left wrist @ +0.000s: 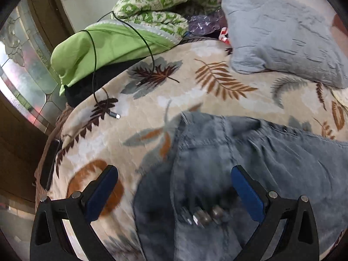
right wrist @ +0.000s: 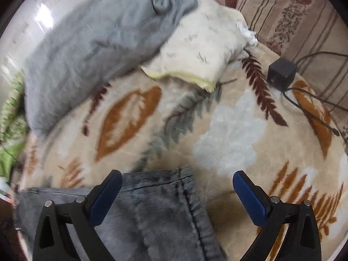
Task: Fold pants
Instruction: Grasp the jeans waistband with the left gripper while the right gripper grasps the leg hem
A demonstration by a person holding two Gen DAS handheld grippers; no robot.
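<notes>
- The left claw (left wrist: 174, 187) is held wide open, nothing gripped; the grey pants (left wrist: 250, 174) are spread between and ahead of its fingers on the leaf-patterned blanket (left wrist: 195, 91).
- The right claw (right wrist: 177, 192) is likewise spread wide and empty, a pants hem (right wrist: 161, 206) lying between its fingers.
- A grey pillow (right wrist: 91, 54) is seen beyond it.

Pants (left wrist: 250, 163) lie on blanket (left wrist: 195, 100), pillow (left wrist: 278, 32) behind.

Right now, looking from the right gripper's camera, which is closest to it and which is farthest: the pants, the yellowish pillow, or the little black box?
1. Pants: right under the right gripper, lower left.
2. Yellowish pillow: farther up, middle.
3. Little black box: about as far, off right; too close to call between it and the pillow.
</notes>
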